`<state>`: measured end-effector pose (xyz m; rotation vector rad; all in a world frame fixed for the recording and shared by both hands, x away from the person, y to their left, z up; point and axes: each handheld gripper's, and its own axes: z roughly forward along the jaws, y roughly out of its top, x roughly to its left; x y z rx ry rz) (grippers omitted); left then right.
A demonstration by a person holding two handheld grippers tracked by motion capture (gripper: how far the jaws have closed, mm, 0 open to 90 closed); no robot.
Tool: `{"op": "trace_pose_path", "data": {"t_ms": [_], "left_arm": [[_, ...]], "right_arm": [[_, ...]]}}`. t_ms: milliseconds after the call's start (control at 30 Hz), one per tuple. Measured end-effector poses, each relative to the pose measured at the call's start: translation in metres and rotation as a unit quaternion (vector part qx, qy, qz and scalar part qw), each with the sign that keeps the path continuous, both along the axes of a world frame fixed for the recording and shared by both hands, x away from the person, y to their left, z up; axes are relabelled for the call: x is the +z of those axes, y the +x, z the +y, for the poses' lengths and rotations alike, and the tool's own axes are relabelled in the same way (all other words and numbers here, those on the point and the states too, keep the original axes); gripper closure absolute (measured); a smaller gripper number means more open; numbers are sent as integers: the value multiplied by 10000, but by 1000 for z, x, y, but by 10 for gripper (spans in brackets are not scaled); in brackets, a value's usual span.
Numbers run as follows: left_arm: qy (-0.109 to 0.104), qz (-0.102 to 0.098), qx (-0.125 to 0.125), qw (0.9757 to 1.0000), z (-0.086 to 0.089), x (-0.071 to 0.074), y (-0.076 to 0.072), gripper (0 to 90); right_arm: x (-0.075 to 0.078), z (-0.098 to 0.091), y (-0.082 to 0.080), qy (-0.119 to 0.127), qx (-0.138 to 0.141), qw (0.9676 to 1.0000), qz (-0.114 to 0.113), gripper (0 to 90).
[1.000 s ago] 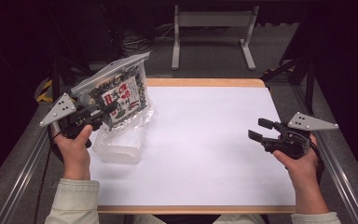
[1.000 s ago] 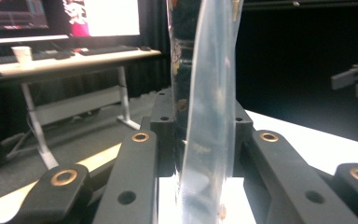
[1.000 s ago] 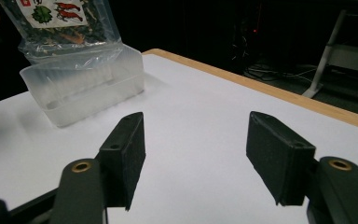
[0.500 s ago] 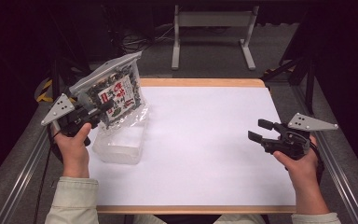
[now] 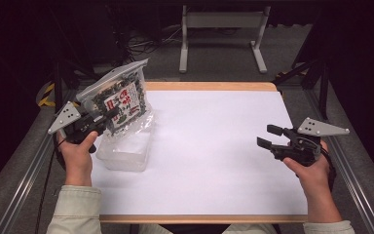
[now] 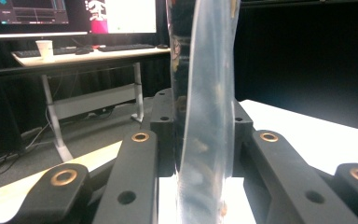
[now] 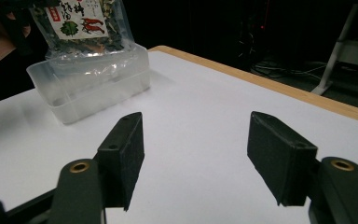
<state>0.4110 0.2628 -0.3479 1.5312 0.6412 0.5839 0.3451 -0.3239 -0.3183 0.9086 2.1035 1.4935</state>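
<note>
A clear plastic packet (image 5: 119, 100) with a white and red label and dark dried contents hangs upright at the table's left. My left gripper (image 5: 108, 115) is shut on its lower edge. In the left gripper view the packet (image 6: 205, 116) stands edge-on between the two black jaws. Its bottom end dips into a clear plastic tub (image 5: 124, 148) that rests on the white tabletop. The right gripper view shows the same packet (image 7: 81, 23) and tub (image 7: 93, 81) at far left. My right gripper (image 5: 269, 136) hovers open at the table's right, nothing between its pads (image 7: 126, 154).
The white table surface (image 5: 214, 146) has a wooden rim (image 5: 209, 86). Metal rails run along both sides. A grey stand (image 5: 221, 34) is on the floor beyond the far edge. A desk with monitors (image 6: 74, 18) stands behind.
My left gripper has lowered the packet and tipped it more upright, so its bottom now sits in the tub. The right hand has stayed still.
</note>
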Motion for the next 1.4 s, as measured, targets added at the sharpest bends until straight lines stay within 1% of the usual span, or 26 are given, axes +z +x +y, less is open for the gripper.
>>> {"op": "trace_pose_path", "data": {"t_ms": [200,300,433,533,633,667,733,867,967,1067,1100,1133,1233,1400], "left_arm": [[13,94,37,9999,3,-7,1,724],[65,158,15,9999,4,-9,1,724],[45,211,-54,9998,3,-12,2,724],[130,267,-59,9995,3,-15,3,724],[213,401,-67,9989,2,-18,4,723],[240,404,-65,9989,2,-19,4,723],[228,395,-84,9989,2,-18,4,722],[194,524,-128,9984,4,-21,5,721],[254,604,-152,9977,5,-23,5,720],[295,604,-176,9976,4,-23,5,717],[327,646,-176,9972,4,-24,5,716],[327,646,-176,9972,4,-24,5,715],[384,787,-131,9961,6,-27,6,711],[311,1029,-94,9942,15,-35,6,709]], "right_arm": [[-1,3,2,-23,56,10000,7,372],[-1,5,3,-22,80,10000,9,372],[-1,6,4,-24,106,9999,20,370],[-1,7,4,-24,125,9999,27,370],[-2,8,5,-20,143,9999,40,369],[-2,8,5,-29,146,9999,45,369],[-2,9,6,-33,152,9999,51,368],[-3,10,7,-40,190,9998,65,367],[-3,11,8,-39,199,9998,71,366],[-4,11,8,-41,211,9997,90,364],[-4,12,9,-54,206,9997,92,363],[-4,12,9,-54,206,9997,92,363],[-4,12,9,-64,214,9997,102,361],[-4,12,10,-53,216,9997,111,359]]}}
